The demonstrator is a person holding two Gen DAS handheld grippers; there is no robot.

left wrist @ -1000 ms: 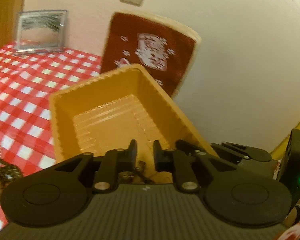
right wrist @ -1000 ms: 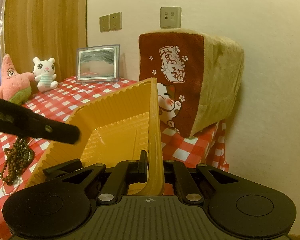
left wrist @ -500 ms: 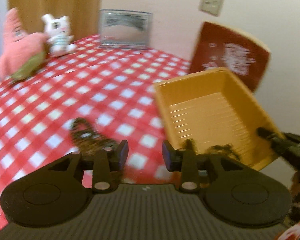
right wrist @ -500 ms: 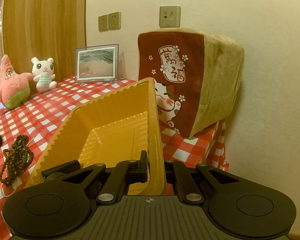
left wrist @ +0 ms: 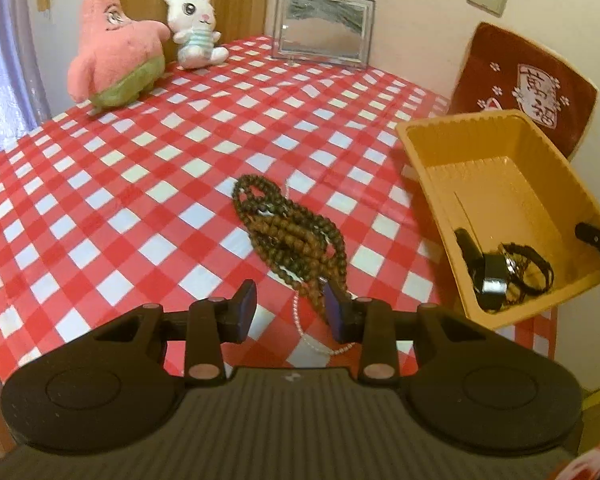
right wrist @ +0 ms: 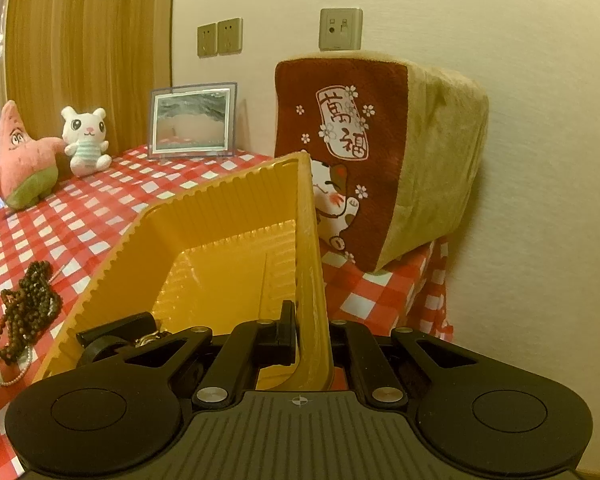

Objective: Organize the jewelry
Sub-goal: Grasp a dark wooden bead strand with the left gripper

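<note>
A pile of brown bead necklaces (left wrist: 288,228) lies on the red checked tablecloth, with a thin pearl strand (left wrist: 312,340) trailing from its near end. My left gripper (left wrist: 290,306) hovers open just in front of the pile, nothing between its pads. The yellow tray (left wrist: 460,120) is tilted at the table's right edge, with a black watch and dark bracelets (left wrist: 500,272) in its low corner. My right gripper (right wrist: 312,340) is shut on the tray's (right wrist: 220,184) right wall. The beads (right wrist: 28,304) show left of the tray.
A pink star plush (left wrist: 112,48) and a white bunny plush (left wrist: 192,28) sit at the far left. A framed picture (left wrist: 324,28) stands at the back. A brown cushion (right wrist: 380,180) leans against the wall behind the tray. The table's edge is close by.
My left gripper swung left from over the tray to the bead pile and its jaws widened. The dark jewelry seen between its fingers now lies in the tray. The right gripper stayed still.
</note>
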